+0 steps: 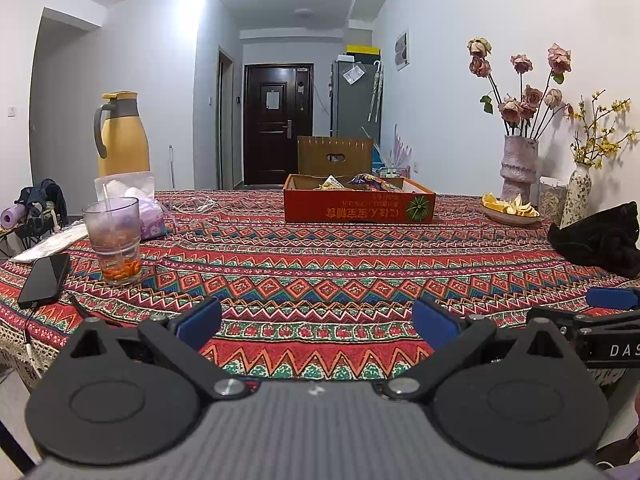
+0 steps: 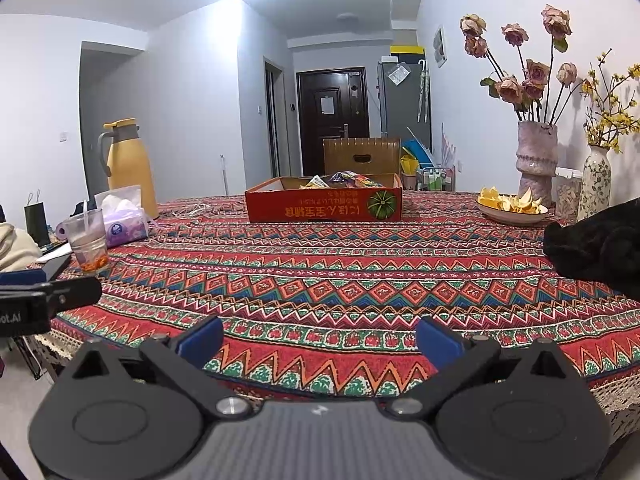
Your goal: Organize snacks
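Far across the patterned tablecloth, straight ahead of both grippers, sits the red box with snack bags inside. Its long side faces us. The left gripper and right gripper are both spread wide and hold nothing. Neither looks clearly closer; both must reach forward.

Left gripper spread wide, empty, over patterned tablecloth. Red snack box well beyond it (wrappers inside). Glass left of box.
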